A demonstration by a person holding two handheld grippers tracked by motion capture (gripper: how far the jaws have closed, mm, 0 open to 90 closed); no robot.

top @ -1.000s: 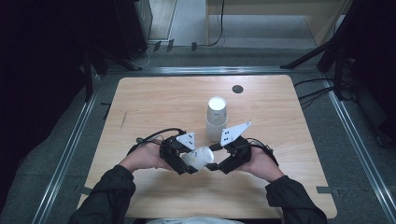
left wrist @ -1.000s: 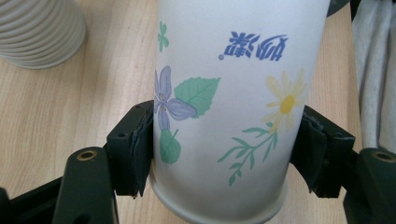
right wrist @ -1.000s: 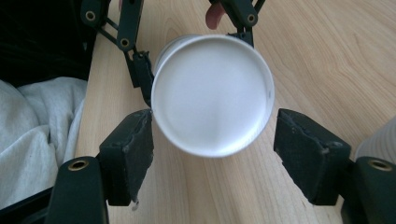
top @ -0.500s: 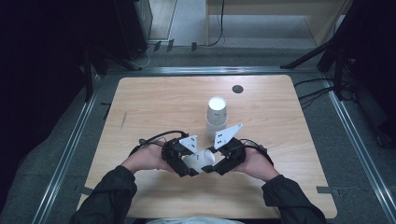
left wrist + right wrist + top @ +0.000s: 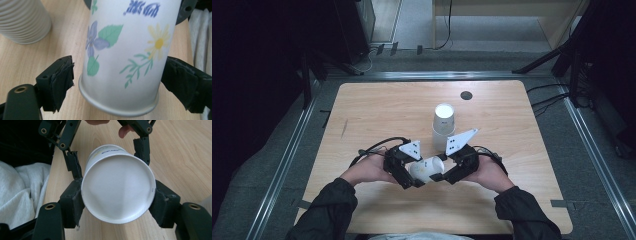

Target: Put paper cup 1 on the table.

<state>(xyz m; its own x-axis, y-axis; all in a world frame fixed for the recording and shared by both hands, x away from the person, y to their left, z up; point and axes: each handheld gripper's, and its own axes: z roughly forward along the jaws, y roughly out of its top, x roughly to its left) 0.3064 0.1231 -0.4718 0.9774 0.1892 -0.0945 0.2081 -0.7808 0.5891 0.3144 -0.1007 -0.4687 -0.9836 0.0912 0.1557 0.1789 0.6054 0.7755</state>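
cup (image 5: 428,169) between both grippers (on its side), near table (image 5: 377,110) edge; cup stack (image 5: 443,124) just behind

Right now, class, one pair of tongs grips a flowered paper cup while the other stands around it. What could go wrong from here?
1. The right tongs pinch the flowered paper cup by its thin base rim; squeezing harder could crush it.
2. The left tongs have just been opening and their pads stand off the cup, so it hangs on one grip and might tilt or slip.
3. The stack of ribbed paper cups stands close behind; a swing could topple it.
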